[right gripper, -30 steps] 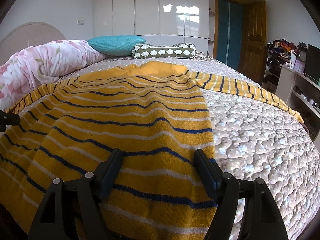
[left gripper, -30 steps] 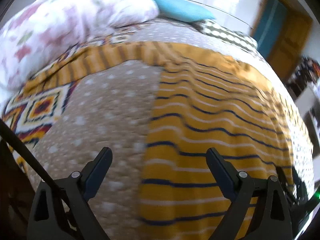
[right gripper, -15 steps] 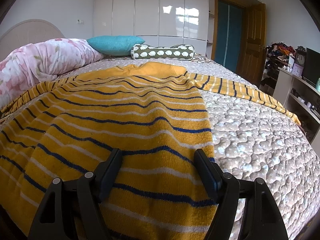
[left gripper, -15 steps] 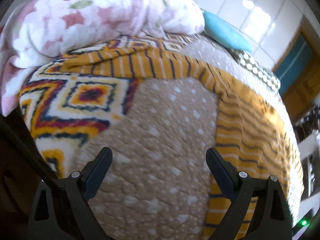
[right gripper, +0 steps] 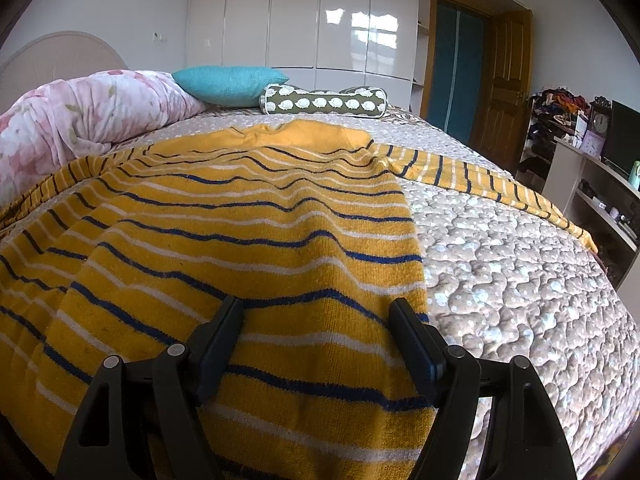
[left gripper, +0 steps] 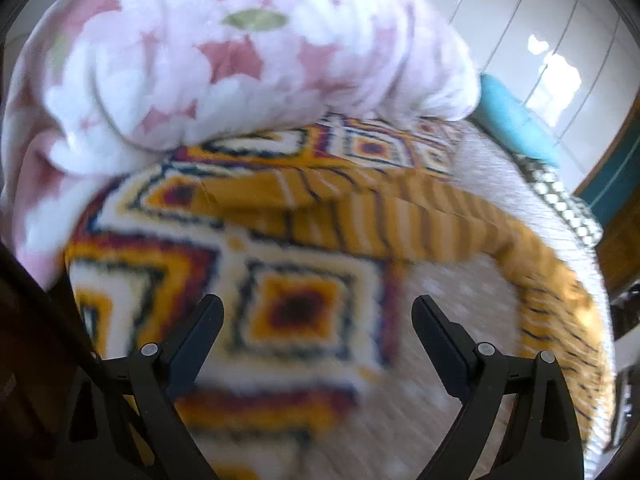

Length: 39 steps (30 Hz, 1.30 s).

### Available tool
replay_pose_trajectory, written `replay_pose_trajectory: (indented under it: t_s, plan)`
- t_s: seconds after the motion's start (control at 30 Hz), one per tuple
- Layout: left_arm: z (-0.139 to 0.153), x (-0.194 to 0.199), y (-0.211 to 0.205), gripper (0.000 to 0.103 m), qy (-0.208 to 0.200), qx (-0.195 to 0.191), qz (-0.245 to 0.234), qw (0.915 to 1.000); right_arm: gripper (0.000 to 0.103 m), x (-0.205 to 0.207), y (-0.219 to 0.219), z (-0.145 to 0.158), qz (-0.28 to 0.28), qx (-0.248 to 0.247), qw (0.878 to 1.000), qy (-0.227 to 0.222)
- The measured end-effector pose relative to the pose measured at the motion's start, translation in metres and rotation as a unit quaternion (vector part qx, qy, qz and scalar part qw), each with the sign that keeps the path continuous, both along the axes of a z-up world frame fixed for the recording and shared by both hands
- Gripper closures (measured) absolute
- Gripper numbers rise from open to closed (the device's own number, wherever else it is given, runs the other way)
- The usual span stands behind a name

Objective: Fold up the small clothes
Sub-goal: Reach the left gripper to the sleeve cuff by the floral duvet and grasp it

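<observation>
A yellow sweater (right gripper: 248, 240) with blue and white stripes lies flat on the quilted bed (right gripper: 520, 272), both sleeves spread out. My right gripper (right gripper: 316, 308) hovers open over the sweater's lower right hem, nothing pinched between its fingers. In the blurred left wrist view, my left gripper (left gripper: 318, 312) is open above a diamond-patterned blanket (left gripper: 296, 312). The sweater's left sleeve (left gripper: 400, 208) runs across just beyond it, apart from the fingers. The sweater's body (left gripper: 560, 320) shows at the right edge.
A pink floral duvet (left gripper: 224, 60) is bunched up beyond the sleeve. A turquoise pillow (right gripper: 228, 84) and a patterned bolster (right gripper: 324, 104) lie at the bed's head. White wardrobes (right gripper: 300, 20), a wooden door (right gripper: 504, 84) and cluttered shelves (right gripper: 592, 168) stand beyond and to the right.
The left gripper has swept left, off the sweater's body, over the quilt, to above the patterned blanket near the sleeve, rolling as it went. The right gripper has stayed put, still open.
</observation>
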<state>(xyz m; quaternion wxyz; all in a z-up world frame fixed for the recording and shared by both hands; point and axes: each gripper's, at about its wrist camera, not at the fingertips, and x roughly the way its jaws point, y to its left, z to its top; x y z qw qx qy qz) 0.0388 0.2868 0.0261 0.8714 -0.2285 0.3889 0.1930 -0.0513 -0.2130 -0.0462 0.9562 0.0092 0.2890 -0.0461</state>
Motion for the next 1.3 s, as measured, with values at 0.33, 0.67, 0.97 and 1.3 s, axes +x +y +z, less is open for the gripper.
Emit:
replay_pose_trajectory:
  t_s: [0.33,0.67,0.97,1.3]
  plan:
    - [-0.010,0.102,0.054,0.010,0.113,0.278,0.011,0.9538,0.019,0.004,0.003,0.000,-0.013,-0.022,1.000,0.012]
    - [0.022,0.079,0.099,0.010,0.010,0.094,0.067,0.9933,0.012,0.011,0.004,0.002,-0.037,-0.031,0.999,0.023]
    - [0.008,0.022,0.079,0.010,-0.002,0.035,0.008,0.9994,0.012,0.010,0.004,0.003,-0.037,-0.031,0.999,0.015]
    - [-0.022,0.072,0.045,0.070,0.101,0.202,-0.127,0.9659,0.012,0.008,0.006,0.004,-0.037,-0.033,0.999,0.015]
